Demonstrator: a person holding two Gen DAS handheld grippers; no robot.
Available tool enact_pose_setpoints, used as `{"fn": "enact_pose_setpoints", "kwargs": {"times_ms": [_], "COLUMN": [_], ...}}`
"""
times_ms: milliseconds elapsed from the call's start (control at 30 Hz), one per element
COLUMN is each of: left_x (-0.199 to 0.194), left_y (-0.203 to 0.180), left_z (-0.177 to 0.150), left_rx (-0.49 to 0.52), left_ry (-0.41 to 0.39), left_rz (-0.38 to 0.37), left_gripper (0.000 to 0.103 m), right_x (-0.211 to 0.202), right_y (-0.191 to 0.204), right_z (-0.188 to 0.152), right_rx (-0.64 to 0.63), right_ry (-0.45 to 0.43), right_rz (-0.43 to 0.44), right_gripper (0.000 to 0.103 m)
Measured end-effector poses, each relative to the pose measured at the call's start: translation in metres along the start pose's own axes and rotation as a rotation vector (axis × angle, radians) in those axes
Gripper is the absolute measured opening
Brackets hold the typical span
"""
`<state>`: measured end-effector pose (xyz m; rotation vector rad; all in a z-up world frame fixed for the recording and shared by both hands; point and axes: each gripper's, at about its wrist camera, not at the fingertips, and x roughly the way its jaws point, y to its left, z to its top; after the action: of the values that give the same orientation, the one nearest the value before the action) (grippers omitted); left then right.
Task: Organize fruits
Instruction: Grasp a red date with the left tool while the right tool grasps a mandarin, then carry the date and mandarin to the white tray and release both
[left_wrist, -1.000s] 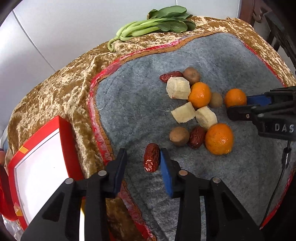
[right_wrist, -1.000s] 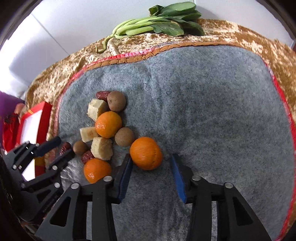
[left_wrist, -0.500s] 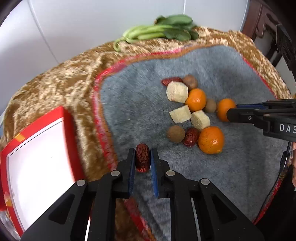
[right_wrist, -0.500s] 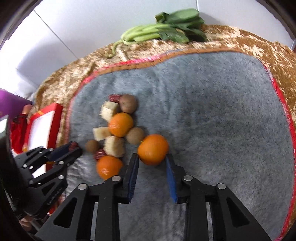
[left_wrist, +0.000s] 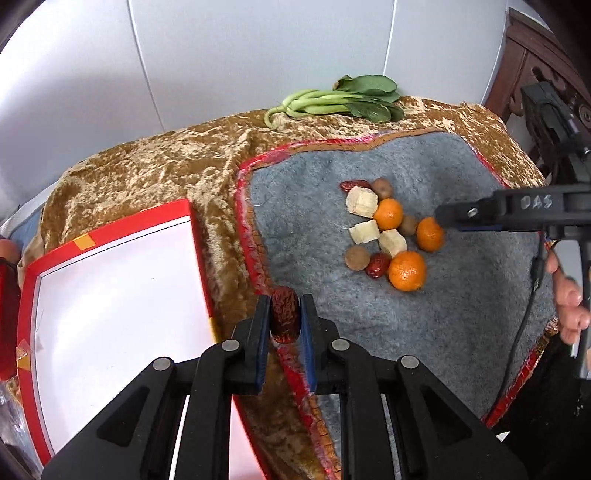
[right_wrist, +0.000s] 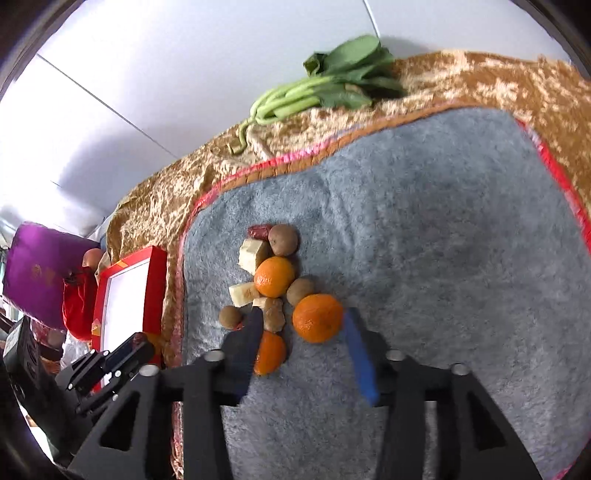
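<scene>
Two claws are busy over the table, and the sorting looks like it has only just begun. The left claw (left_wrist: 284, 317) is clamped on a red date (left_wrist: 284, 314), wrinkly and long, lifted over the edge of the gray mat (left_wrist: 443, 314), just beside the red box (left_wrist: 110, 302). The box has a smooth white inside with nothing in it that I can see, so I think no fruit has been put away yet, and the date may be the first one going in. The right claw (right_wrist: 303, 332) has its fingers apart, with one round, bumpy-skinned orange (right_wrist: 317, 317) sitting on the mat between them, not squeezed. The rest is in a little pile close by: two more oranges (left_wrist: 388, 214), three small brown round fruits (left_wrist: 356, 257) with rough skin, two more dark red dates (left_wrist: 377, 265), and three pale, blocky cut chunks (left_wrist: 362, 202); I cannot tell what those chunks are. So most of the job is left. The mat looks fuzzy and soft, with a red trim. Under it lies a shiny gold cloth (left_wrist: 147, 173) with crinkles. Some leafy greens (left_wrist: 332, 101) with long smooth stalks lie at the far edge of the table, well apart from the fruit.
</scene>
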<state>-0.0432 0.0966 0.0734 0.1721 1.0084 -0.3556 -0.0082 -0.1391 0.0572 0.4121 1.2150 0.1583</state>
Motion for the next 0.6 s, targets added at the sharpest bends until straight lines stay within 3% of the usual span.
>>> {"fn": "enact_pose_setpoints", "kwargs": {"times_ms": [233, 333, 400, 600], "left_x": [-0.004, -0.004, -0.005, -0.013], "left_y": [-0.004, -0.002, 0.000, 0.013], "left_z": [0.001, 0.002, 0.003, 0.002], "left_rx": [0.005, 0.002, -0.004, -0.044], "left_ry": [-0.012, -0.015, -0.018, -0.029], "left_rz": [-0.003, 0.008, 0.006, 0.026], "left_gripper": [0.014, 0.014, 0.014, 0.014], "right_x": [0.035, 0.044, 0.045, 0.036], "right_y": [0.005, 0.002, 0.009, 0.009], "right_z": [0.001, 0.001, -0.001, -0.001], "right_rx": [-0.030, -0.038, -0.081, -0.058], "right_ry": [0.037, 0.059, 0.047, 0.013], "right_rz": [-0.154, -0.177, -0.210, -0.195], "right_gripper": [0.050, 0.047, 0.034, 0.033]}}
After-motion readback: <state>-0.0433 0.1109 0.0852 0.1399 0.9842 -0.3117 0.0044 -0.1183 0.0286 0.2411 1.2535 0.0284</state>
